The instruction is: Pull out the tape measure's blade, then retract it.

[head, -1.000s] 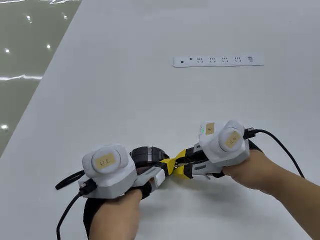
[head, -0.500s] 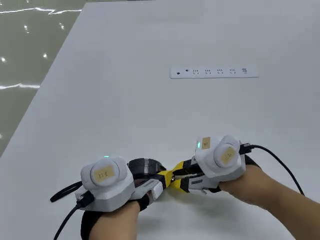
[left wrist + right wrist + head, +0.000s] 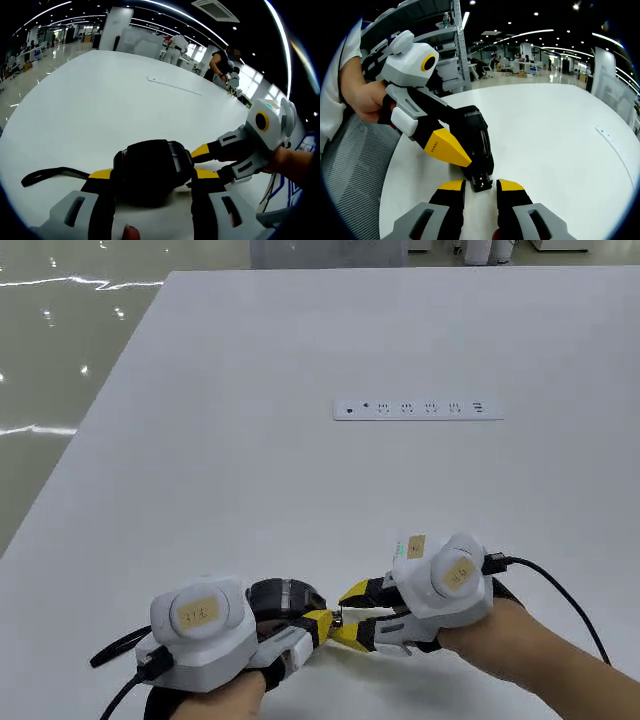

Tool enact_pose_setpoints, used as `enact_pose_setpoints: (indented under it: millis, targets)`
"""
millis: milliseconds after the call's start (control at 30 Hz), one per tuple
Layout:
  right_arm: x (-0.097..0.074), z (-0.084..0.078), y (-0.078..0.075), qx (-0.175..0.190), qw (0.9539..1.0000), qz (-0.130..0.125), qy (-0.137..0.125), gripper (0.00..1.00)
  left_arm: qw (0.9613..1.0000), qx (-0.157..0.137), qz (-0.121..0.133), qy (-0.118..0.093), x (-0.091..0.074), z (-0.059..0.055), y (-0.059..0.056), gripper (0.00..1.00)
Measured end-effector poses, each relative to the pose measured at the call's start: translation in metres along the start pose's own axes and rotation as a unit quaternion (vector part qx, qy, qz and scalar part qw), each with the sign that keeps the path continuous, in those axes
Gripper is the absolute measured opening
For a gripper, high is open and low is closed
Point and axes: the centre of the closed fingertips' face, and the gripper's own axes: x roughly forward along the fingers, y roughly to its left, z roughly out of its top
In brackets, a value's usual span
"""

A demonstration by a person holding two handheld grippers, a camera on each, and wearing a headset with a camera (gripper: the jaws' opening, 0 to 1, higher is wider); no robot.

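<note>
Gripping the tape measure (image 3: 150, 162) by its black case, the left gripper (image 3: 150, 175) has one yellow-tipped jaw pressed against each flank of the case, closed on it. The case sits fully between the jaws and rests low on the white table (image 3: 250, 440). A black wrist strap (image 3: 47, 175) trails from the case past the outer side of this gripper and lies flat on the table.

The right gripper (image 3: 481, 189) faces the left one, tip to tip. Its jaws stand slightly parted, one on either side of the blade's end tab (image 3: 481, 179). The tab is just at the mouth of the case, directly ahead of this gripper and between its tips. A thin gap shows on each side of the tab, so no clamping contact is seen. No length of blade is visible outside the case.

A white power strip (image 3: 418, 408) lies well beyond both grippers, further out on the table and apart from the work. A hand (image 3: 367, 97) holds the left gripper from behind.
</note>
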Motion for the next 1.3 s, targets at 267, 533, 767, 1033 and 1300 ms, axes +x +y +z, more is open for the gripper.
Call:
enact_pose_setpoints:
  millis: [267, 533, 767, 1033, 1300]
  targets:
    - [-0.017, 0.003, 0.004, 0.027, 0.9992, -0.019, -0.022, 0.29, 0.9993, 0.033, -0.013, -0.009, -0.016, 0.005, 0.005, 0.55]
    - [-0.032, 0.000, 0.008, 0.036, 0.9979, -0.046, -0.028, 0.35, 0.9975, 0.065, -0.024, -0.012, -0.034, 0.000, 0.014, 0.61]
    - [-0.047, -0.002, 0.014, 0.052, 0.9959, -0.065, -0.035, 0.42, 0.9965, 0.072, -0.037, -0.021, -0.050, 0.003, 0.023, 0.65]
    - [-0.068, -0.010, 0.022, 0.067, 0.9922, -0.095, -0.044, 0.50, 0.9937, 0.085, -0.062, -0.038, -0.070, 0.013, 0.025, 0.67]
    - [-0.086, -0.017, 0.030, 0.083, 0.9881, -0.120, -0.048, 0.56, 0.9891, 0.114, -0.085, -0.038, -0.081, 0.008, 0.023, 0.71]
